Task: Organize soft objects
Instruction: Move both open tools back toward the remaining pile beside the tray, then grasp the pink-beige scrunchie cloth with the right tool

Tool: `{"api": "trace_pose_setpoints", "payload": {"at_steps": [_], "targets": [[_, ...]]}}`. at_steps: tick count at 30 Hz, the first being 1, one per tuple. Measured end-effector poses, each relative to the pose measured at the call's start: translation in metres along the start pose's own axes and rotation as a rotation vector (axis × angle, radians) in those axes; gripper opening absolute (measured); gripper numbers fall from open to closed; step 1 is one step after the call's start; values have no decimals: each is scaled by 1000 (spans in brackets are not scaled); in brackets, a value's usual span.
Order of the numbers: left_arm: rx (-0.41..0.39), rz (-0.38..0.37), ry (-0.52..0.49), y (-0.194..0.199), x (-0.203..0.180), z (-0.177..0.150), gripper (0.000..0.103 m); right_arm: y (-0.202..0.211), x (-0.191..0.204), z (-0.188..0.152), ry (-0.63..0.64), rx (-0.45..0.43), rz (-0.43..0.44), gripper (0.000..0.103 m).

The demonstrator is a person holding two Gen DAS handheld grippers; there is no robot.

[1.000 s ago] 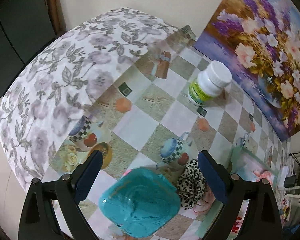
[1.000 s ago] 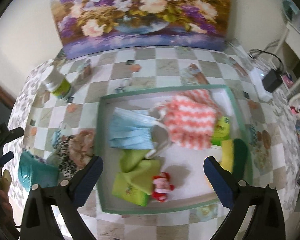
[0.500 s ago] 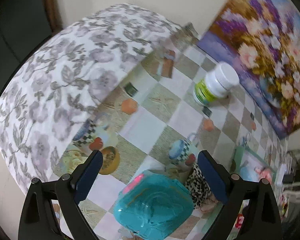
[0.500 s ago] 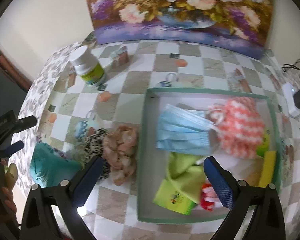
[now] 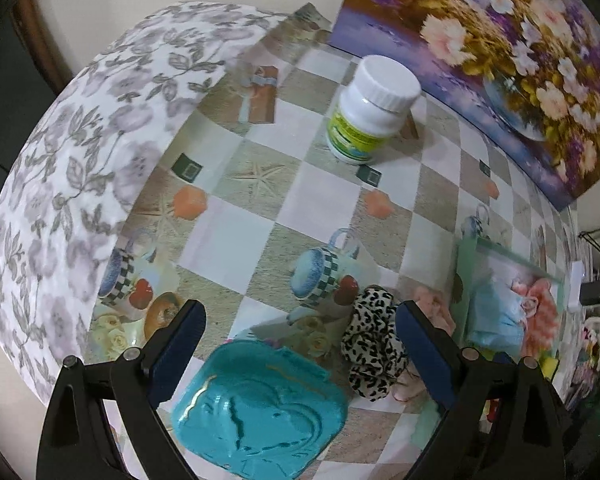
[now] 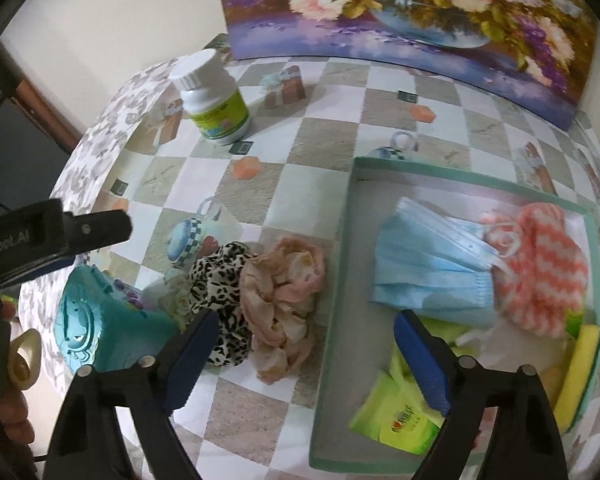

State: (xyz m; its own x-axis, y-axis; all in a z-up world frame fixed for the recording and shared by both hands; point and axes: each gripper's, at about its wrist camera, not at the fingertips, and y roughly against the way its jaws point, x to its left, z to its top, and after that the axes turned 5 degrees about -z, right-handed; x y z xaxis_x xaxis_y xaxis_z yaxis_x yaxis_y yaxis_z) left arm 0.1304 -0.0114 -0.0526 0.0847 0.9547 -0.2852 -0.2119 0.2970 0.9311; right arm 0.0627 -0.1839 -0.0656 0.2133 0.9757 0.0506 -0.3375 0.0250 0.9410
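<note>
A leopard-print scrunchie [image 6: 220, 280] and a pink scrunchie [image 6: 284, 304] lie together on the checked tablecloth, just left of a green-rimmed tray [image 6: 340, 240]. My right gripper [image 6: 306, 320] hangs above the pink scrunchie. Its jaws are closing with the scrunchie between them, but the pads are not touching it. A teal embossed pouch [image 5: 260, 412] lies under my left gripper [image 5: 298, 312], which is open and holds nothing. The leopard scrunchie [image 5: 374, 352] sits by that gripper's right finger. The tray holds a blue face mask [image 6: 428, 268], a coral knitted cloth [image 6: 540, 272], a green packet [image 6: 396, 420] and a yellow sponge [image 6: 580, 372].
A white bottle [image 6: 214, 100] with a green label stands at the back left, in front of a flower painting [image 6: 420, 8] leaning on the wall. The table's rounded edge, draped in floral cloth [image 5: 80, 160], falls away on the left. A person's hand [image 6: 8, 400] shows at the left edge.
My right gripper has moved left, from above the tray to above the scrunchies, and its jaws have narrowed a little. The left gripper has shifted and rolled slightly over the teal pouch.
</note>
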Motion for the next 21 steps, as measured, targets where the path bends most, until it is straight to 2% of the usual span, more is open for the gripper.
{"api": "trace_pose_setpoints", "payload": {"at_steps": [8, 12, 17, 21], "targets": [[36, -8, -24, -10, -10, -1, 96, -10, 13, -1, 62, 7, 9, 79], [39, 10, -25, -13, -11, -1, 96, -14, 18, -2, 79, 10, 9, 77], [39, 1, -2, -14, -9, -1, 96, -17, 16, -3, 75, 14, 20, 63], [35, -4, 13, -12, -7, 0, 96, -16, 17, -2, 75, 8, 20, 59]]}}
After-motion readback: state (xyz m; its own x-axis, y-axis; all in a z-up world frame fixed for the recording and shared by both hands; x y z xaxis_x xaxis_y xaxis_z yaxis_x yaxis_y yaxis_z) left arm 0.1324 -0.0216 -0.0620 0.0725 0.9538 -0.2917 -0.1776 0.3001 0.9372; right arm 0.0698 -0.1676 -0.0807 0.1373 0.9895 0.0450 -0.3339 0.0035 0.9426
